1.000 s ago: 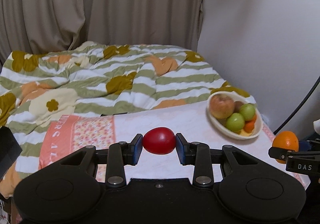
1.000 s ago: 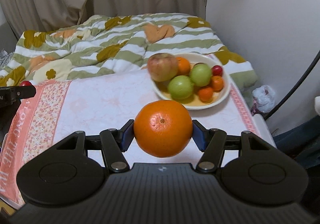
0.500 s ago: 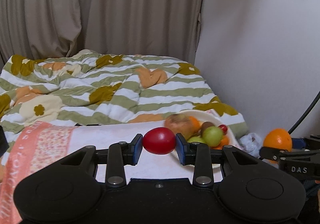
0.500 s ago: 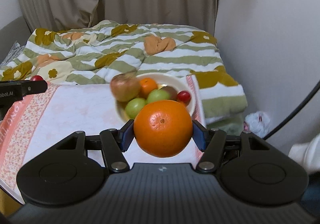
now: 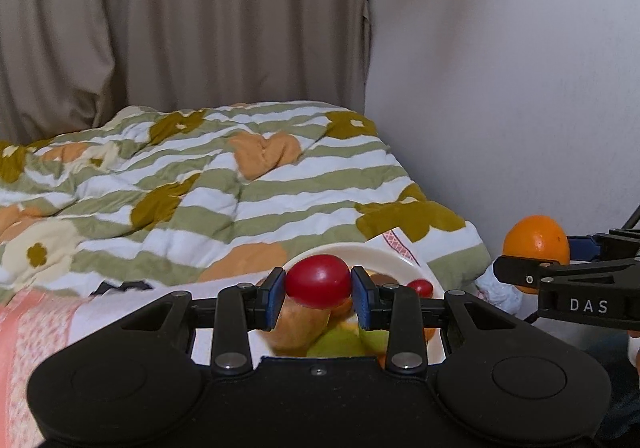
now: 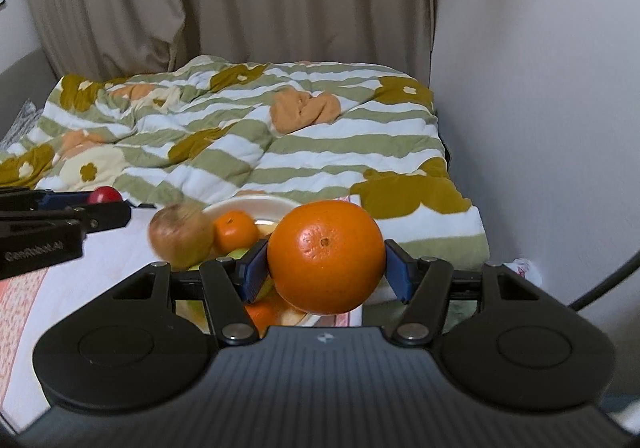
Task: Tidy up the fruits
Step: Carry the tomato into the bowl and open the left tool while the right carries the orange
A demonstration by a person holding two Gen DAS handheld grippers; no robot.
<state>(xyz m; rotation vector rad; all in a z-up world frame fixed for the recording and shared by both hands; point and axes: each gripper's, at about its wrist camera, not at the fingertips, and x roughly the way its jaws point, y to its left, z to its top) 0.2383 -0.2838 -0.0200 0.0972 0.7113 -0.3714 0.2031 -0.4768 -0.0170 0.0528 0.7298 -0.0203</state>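
Note:
My left gripper (image 5: 319,282) is shut on a small red tomato (image 5: 318,280), held in the air over the near part of a white fruit bowl (image 5: 394,257). The bowl holds an apple (image 5: 296,326), green fruits (image 5: 340,344) and a small red one (image 5: 420,287). My right gripper (image 6: 326,262) is shut on a large orange (image 6: 326,257), hanging over the bowl's right side (image 6: 248,204). In the right wrist view the apple (image 6: 180,236) and a small orange (image 6: 235,231) show in the bowl. Each gripper appears at the edge of the other's view: the right one (image 5: 536,248) with its orange, the left one (image 6: 102,198) with its tomato.
The bowl sits at the right end of a table with a white and pink patterned cloth (image 5: 36,332). Behind it lies a bed with a green-striped flowered quilt (image 5: 200,184). Beige curtains (image 5: 180,20) and a white wall (image 5: 500,68) stand beyond. A black cable (image 6: 608,280) runs at the right.
Both grippers have travelled to the right along the table with their fruit still held. The bowl has slid from the right of each view to directly beneath the fingers.

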